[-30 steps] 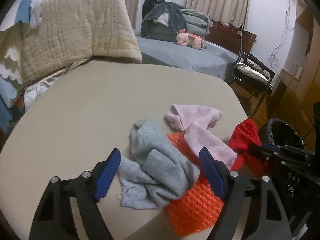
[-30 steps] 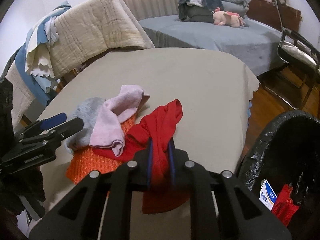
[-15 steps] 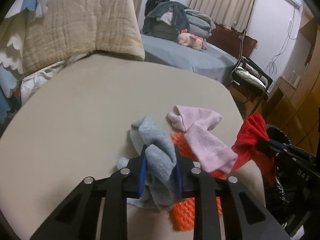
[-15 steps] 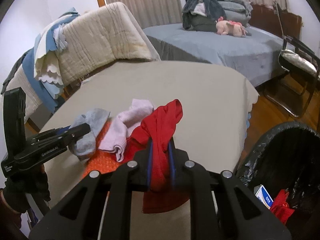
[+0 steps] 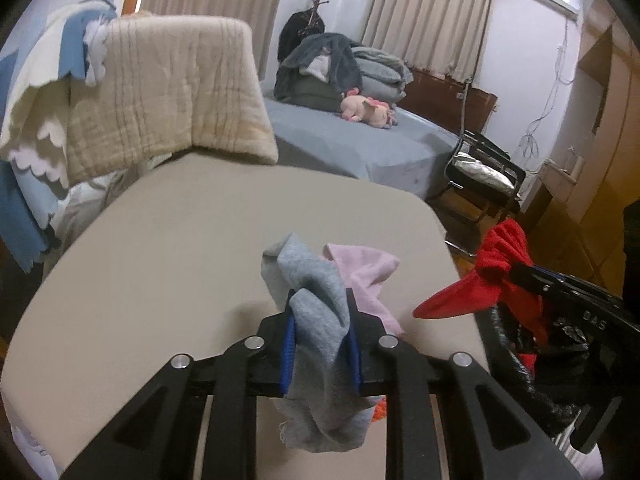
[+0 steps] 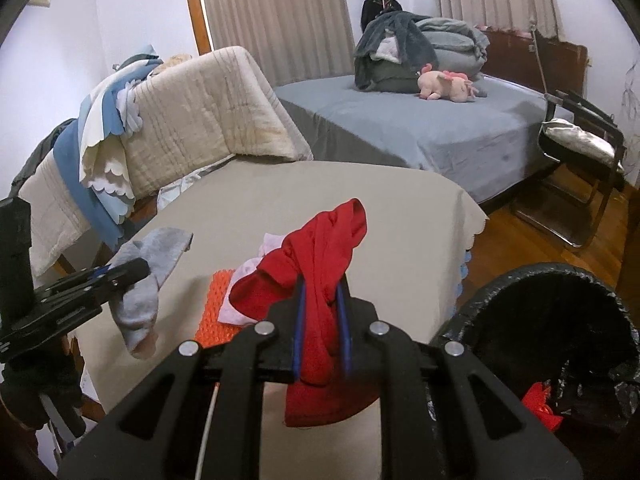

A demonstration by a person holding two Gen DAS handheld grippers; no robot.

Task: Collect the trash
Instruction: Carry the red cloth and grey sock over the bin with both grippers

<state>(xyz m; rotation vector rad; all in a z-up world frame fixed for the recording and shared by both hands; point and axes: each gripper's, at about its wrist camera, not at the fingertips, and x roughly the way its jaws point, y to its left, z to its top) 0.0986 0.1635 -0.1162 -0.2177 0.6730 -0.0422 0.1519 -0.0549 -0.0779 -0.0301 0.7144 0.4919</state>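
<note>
My left gripper (image 5: 320,336) is shut on a grey cloth (image 5: 316,320) and holds it lifted above the beige table (image 5: 180,240); the cloth hangs below the jaws. My right gripper (image 6: 322,332) is shut on a red cloth (image 6: 320,264), raised near the table's right edge beside the black-lined trash bin (image 6: 560,320). A pink cloth (image 5: 366,272) and an orange mesh piece (image 6: 214,312) lie on the table between the grippers. The left gripper with the grey cloth (image 6: 140,300) also shows at the left of the right wrist view.
The bin holds red trash (image 6: 540,408). A quilt-draped rack (image 5: 160,92) stands behind the table at the left. A grey bed (image 6: 400,120) with a pink plush toy and piled bedding is beyond. A black chair (image 6: 580,160) stands at the right on wooden floor.
My left gripper closed on the grey cloth and lifted it off the table. My right gripper rose with the red cloth, and moved toward the bin.
</note>
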